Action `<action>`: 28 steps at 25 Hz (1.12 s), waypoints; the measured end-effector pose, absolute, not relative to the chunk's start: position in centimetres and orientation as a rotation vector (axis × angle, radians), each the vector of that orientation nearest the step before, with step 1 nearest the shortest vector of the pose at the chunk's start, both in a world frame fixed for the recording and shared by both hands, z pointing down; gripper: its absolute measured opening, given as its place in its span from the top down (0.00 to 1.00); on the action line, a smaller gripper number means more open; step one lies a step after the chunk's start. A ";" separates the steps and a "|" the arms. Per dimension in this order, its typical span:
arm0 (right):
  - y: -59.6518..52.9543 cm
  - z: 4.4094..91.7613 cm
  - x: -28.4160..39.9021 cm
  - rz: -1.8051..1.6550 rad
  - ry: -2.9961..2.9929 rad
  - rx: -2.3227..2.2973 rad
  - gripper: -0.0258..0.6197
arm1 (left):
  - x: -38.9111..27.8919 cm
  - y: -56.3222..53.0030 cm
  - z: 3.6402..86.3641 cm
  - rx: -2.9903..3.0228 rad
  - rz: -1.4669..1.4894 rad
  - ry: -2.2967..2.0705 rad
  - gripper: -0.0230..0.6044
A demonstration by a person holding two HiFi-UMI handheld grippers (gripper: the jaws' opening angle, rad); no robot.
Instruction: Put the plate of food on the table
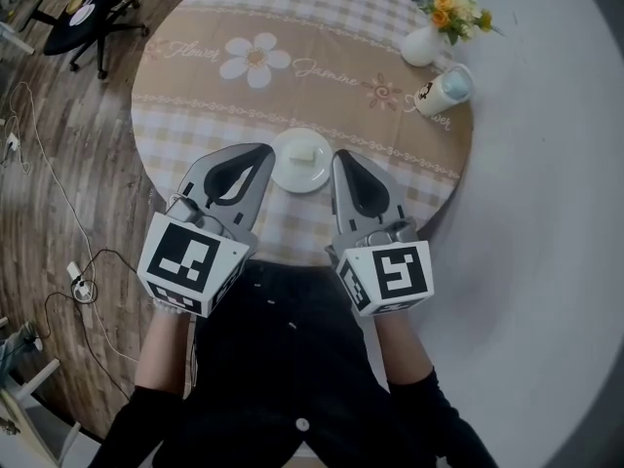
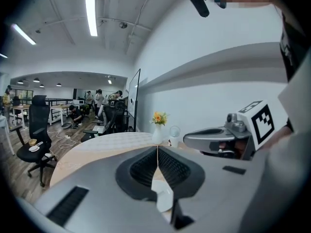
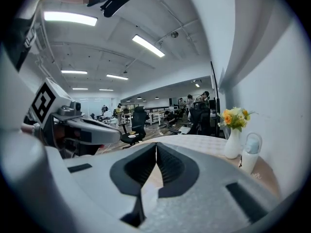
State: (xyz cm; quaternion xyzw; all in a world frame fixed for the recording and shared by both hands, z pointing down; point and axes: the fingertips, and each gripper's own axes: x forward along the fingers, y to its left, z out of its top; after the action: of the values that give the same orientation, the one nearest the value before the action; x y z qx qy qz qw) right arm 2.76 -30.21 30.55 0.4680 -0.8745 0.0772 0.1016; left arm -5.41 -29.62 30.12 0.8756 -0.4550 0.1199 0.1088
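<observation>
Plate of food (image 1: 300,162) sits near the worktop (image 1: 322,57) edge.
My left hand-held gripper (image 1: 261,156) and right hand-held gripper (image 1: 341,161) flank it, jaws closed, holding nothing.

One of nearly everything, two of the tools.
We count one round table (image 1: 322,18) carrying one white plate (image 1: 292,175) with one pale piece of food (image 1: 302,151). At the upper right of the frame we count one white vase (image 1: 421,45) holding one bunch of flowers (image 1: 456,10), and one bottle (image 1: 445,92) just below it. We count two grippers, the left gripper (image 1: 261,154) and the right gripper (image 1: 341,159), and two cubes, the left marker cube (image 1: 190,259) and the right marker cube (image 1: 387,276). At the upper left we find one black office chair (image 1: 88,8). The people (image 2: 99,97) in the far office are too small for us to count.
</observation>
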 end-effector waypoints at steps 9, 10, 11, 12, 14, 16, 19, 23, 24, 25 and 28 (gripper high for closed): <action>-30.0 29.2 2.8 0.127 -2.567 1.375 0.96 | -6.0 -29.5 29.1 2.585 0.343 -1.380 0.96; -30.0 29.2 2.8 0.126 -2.567 1.375 0.96 | -6.1 -29.5 29.1 2.592 0.338 -1.392 0.96; -30.0 29.1 2.8 0.127 -2.569 1.375 0.96 | -6.2 -29.4 29.1 2.584 0.342 -1.391 0.96; -29.9 29.1 2.7 0.126 -2.571 1.374 0.96 | -6.2 -29.3 29.1 2.570 0.348 -1.387 0.96; -29.9 29.0 2.7 0.116 -2.570 1.371 0.96 | -6.5 -29.3 29.1 2.577 0.335 -1.405 0.96; -29.8 29.1 2.7 0.097 -2.561 1.372 0.96 | -6.6 -29.4 29.1 2.596 0.321 -1.417 0.96; -29.8 29.2 2.7 0.091 -2.554 1.376 0.96 | -6.3 -29.2 29.1 2.590 0.333 -1.399 0.96; -29.8 29.2 2.6 0.089 -2.547 1.373 0.96 | -6.3 -29.2 29.4 2.590 0.334 -1.400 0.96; -29.8 29.2 2.7 0.088 -2.543 1.373 0.96 | -6.2 -29.1 29.4 2.582 0.340 -1.392 0.96; -29.8 29.3 2.7 0.087 -2.540 1.374 0.96 | -6.2 -29.0 29.5 2.573 0.347 -1.383 0.96; -29.8 29.4 2.7 0.086 -2.536 1.373 0.96 | -6.3 -29.0 29.5 2.577 0.341 -1.391 0.96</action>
State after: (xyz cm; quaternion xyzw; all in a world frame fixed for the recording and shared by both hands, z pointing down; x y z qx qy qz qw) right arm 2.73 -29.75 29.38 0.4719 -0.8718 0.0295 0.1280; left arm -6.33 -29.01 29.55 0.8700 -0.4697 0.1152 0.0963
